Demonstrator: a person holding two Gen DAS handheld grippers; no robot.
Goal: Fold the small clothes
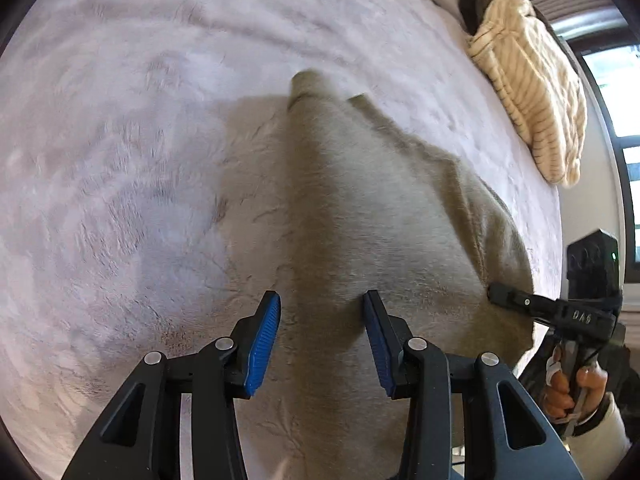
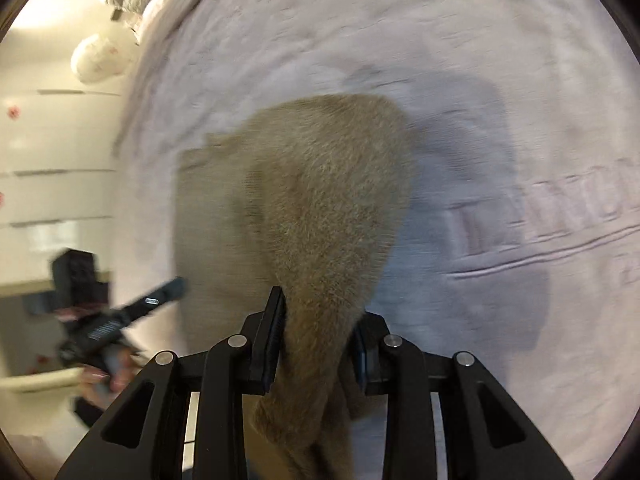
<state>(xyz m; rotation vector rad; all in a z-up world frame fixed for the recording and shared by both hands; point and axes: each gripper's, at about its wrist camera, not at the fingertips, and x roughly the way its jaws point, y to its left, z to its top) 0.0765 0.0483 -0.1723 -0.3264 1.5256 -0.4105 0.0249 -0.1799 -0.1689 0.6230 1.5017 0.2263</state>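
A beige fuzzy garment [image 1: 380, 208] lies on a pale lilac bedspread [image 1: 140, 160], one part stretched away to a narrow end. My left gripper [image 1: 322, 308] hovers over its near edge, blue pads [image 1: 264, 340] apart and pressing on nothing. My right gripper [image 1: 496, 294] reaches in from the right with its tip at the garment's edge. In the right wrist view my right gripper [image 2: 320, 308] is shut on a bunched corner of the garment [image 2: 320, 184], lifted off the bedspread [image 2: 500, 80], and cloth hangs down behind the fingers. The left gripper [image 2: 176, 284] shows blurred at the left.
A cream striped knit [image 1: 528, 92] lies near the bed's far right edge, by a dark object [image 1: 472, 8] and a window [image 1: 616, 80]. In the right wrist view the bed's left edge meets pale drawers [image 2: 52, 160], with a white round thing [image 2: 100, 58] beside them.
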